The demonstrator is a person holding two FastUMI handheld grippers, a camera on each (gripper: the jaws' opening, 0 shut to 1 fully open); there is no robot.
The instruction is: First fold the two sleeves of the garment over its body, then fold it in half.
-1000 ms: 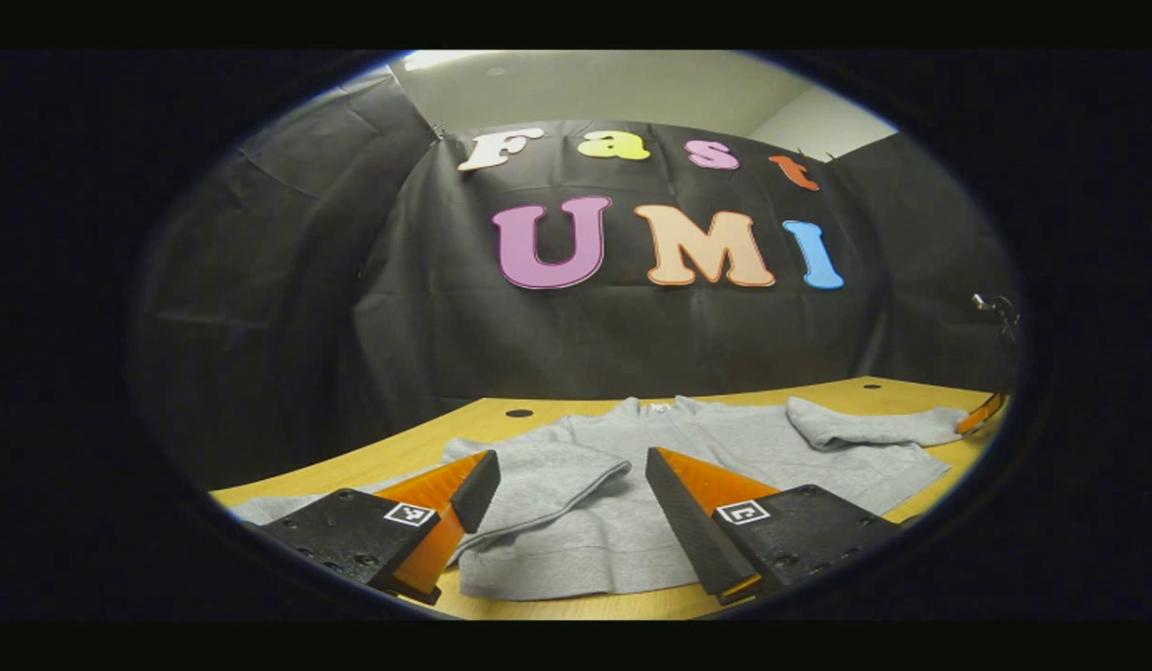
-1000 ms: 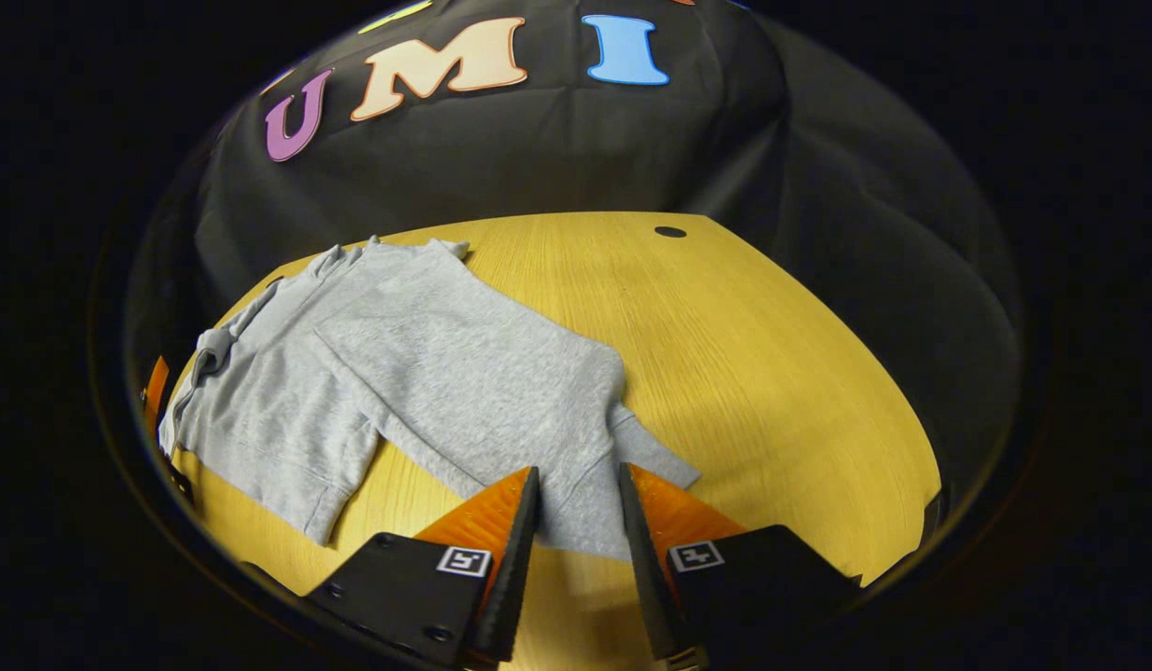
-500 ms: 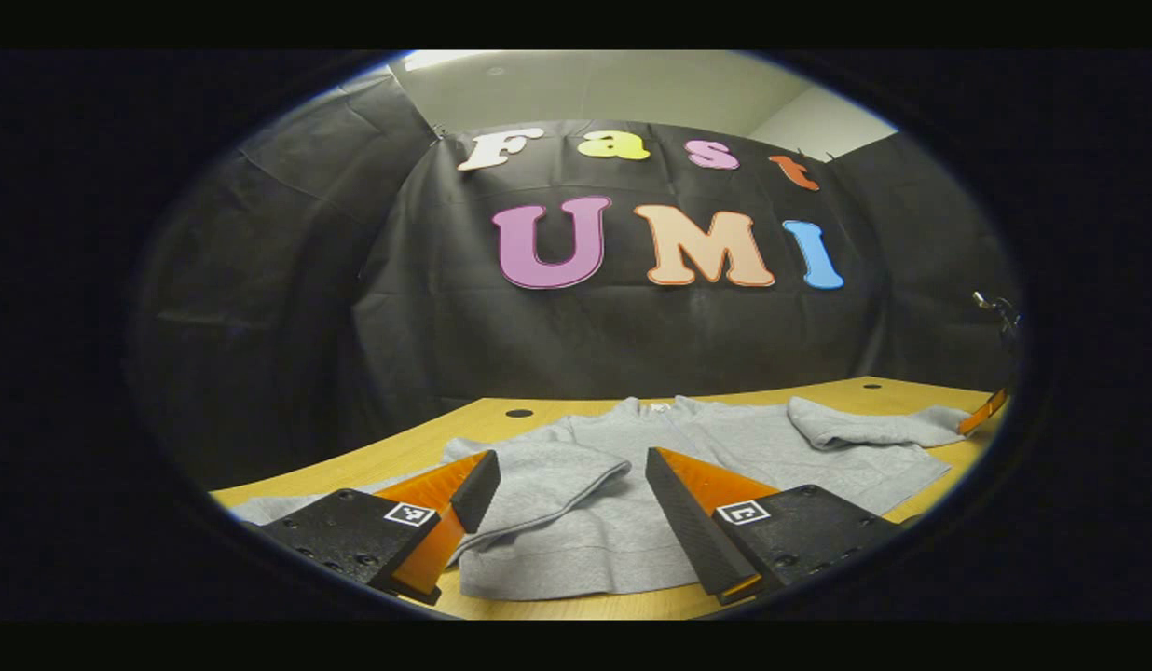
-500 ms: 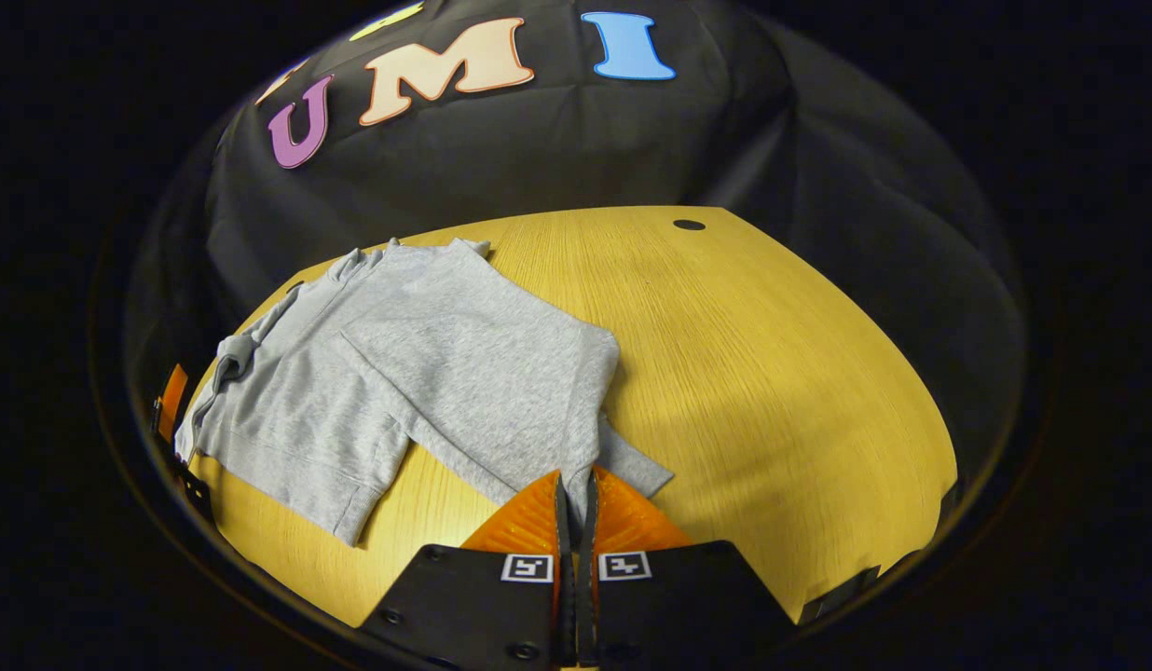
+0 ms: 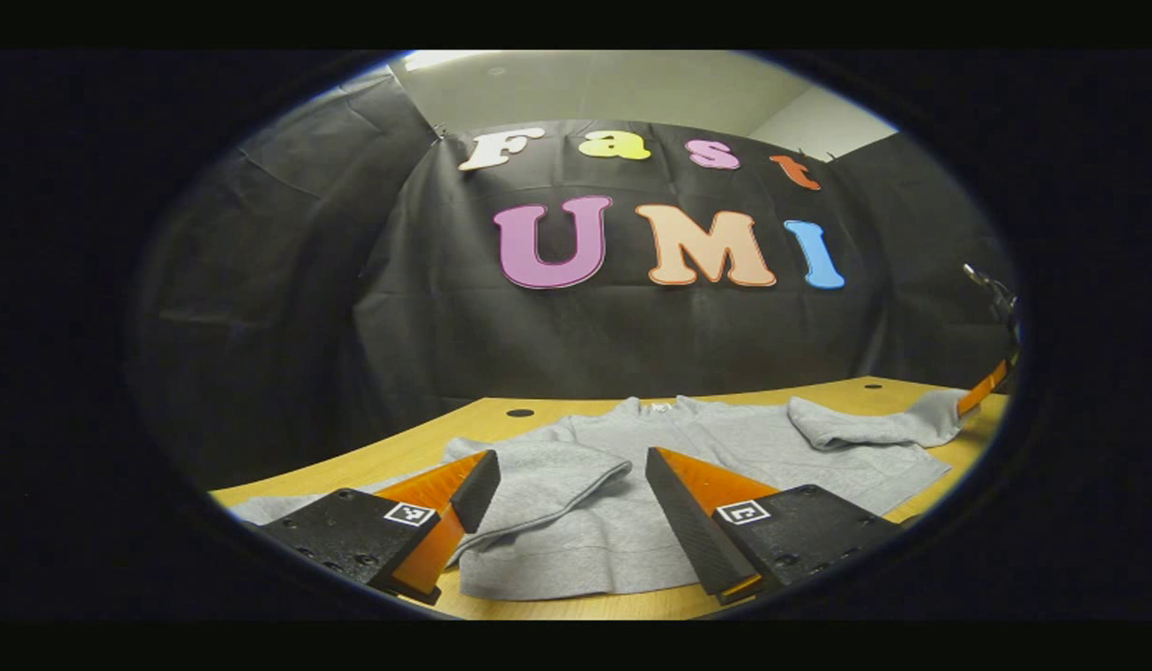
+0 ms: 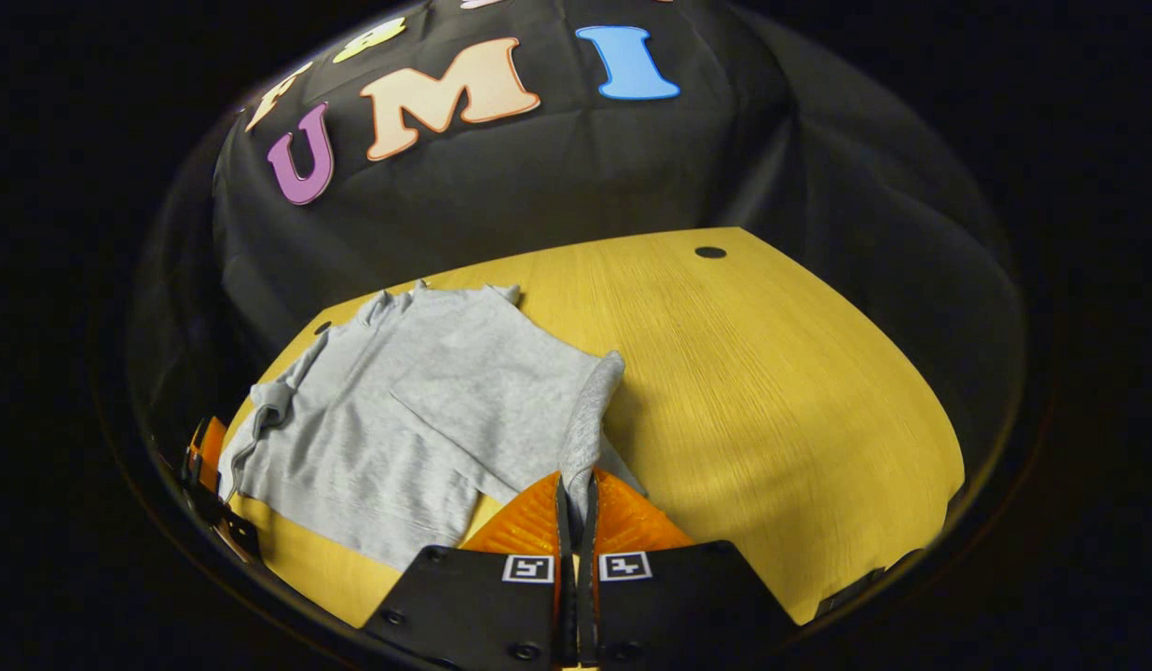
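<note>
A grey sweatshirt (image 5: 725, 447) lies flat on the wooden table (image 6: 772, 373). In the left gripper view its near sleeve (image 5: 548, 475) is folded over the body, and my left gripper (image 5: 567, 485) stands open just above it, gripping nothing. In the right gripper view my right gripper (image 6: 576, 489) is shut on the end of the other sleeve (image 6: 587, 429) and holds it lifted off the table, with the body (image 6: 418, 410) spread to the left. At the far right of the left gripper view, the right gripper (image 5: 984, 390) holds that raised sleeve end (image 5: 935, 410).
The table has a round cable hole (image 6: 710, 253) near its far edge and another (image 5: 519, 412) at the back left. Bare wood stretches to the right of the sweatshirt in the right gripper view. Black cloth walls close off the back.
My right gripper closed on the sleeve end, then lifted it and drew it up toward the body. My left gripper has stayed still and open.
</note>
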